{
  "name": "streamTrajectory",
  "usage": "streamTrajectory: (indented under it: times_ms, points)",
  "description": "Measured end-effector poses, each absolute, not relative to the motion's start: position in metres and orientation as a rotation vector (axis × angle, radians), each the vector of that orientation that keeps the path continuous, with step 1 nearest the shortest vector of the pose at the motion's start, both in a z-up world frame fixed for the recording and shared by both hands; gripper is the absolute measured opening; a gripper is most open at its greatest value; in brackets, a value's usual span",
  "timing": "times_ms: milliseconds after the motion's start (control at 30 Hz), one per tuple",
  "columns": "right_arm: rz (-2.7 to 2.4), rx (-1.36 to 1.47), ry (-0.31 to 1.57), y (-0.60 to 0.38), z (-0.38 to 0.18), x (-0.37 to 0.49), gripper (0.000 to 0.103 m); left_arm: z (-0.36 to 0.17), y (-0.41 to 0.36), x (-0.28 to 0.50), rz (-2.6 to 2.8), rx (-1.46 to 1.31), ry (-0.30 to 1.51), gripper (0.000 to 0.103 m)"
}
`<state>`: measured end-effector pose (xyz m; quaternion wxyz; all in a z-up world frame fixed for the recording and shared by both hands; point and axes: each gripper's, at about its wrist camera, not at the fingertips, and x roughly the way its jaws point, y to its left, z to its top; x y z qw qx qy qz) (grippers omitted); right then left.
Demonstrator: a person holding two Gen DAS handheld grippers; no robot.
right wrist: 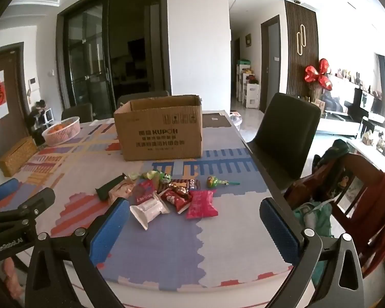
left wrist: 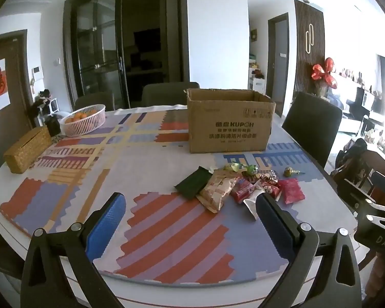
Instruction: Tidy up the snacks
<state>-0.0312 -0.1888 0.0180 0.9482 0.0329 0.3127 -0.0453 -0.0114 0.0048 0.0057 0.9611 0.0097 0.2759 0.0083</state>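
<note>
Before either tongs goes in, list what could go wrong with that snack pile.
1. The snack packets overlap in a loose heap, so wide-open right tongs may pinch two at once or drag neighbours along.
2. The lollipop lies apart, nearer the table edge beside the chair; a nudge could roll it off.
3. The cardboard box stands behind the pile with tall walls; a packet carried low could catch the rim and drop.

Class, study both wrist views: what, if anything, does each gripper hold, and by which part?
Nothing is held. The left gripper and right gripper both stand wide open above the table, short of the snack pile.
</note>
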Motion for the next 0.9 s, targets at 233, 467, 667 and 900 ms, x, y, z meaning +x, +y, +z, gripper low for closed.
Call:
streamTrajectory:
  times_ms: [233,467,667,900]
  points:
    - [-0.1,0.067,0.626,-0.1917,0.0257,-0.0323,0.102,0.0091,0.0049,-0.0145,0.015,0.021,0.54,0.103]
    - [-0.096,0.06,0.614,-0.1869,0.0217,-0.0347,0.102,0.0119,0.0055,-0.0173,0.013,0.021,0.526,0.103]
    - [-0.094,0.057,0.611,-0.1861,0.0224,-0.0353,0.102,0.0122,0.0054,-0.0171,0.013,0.021,0.527,0.103]
    - [-0.095,0.058,0.609,-0.186,0.0234,-0.0357,0.102,0.0123,0.0048,-0.0173,0.011,0.021,0.526,0.103]
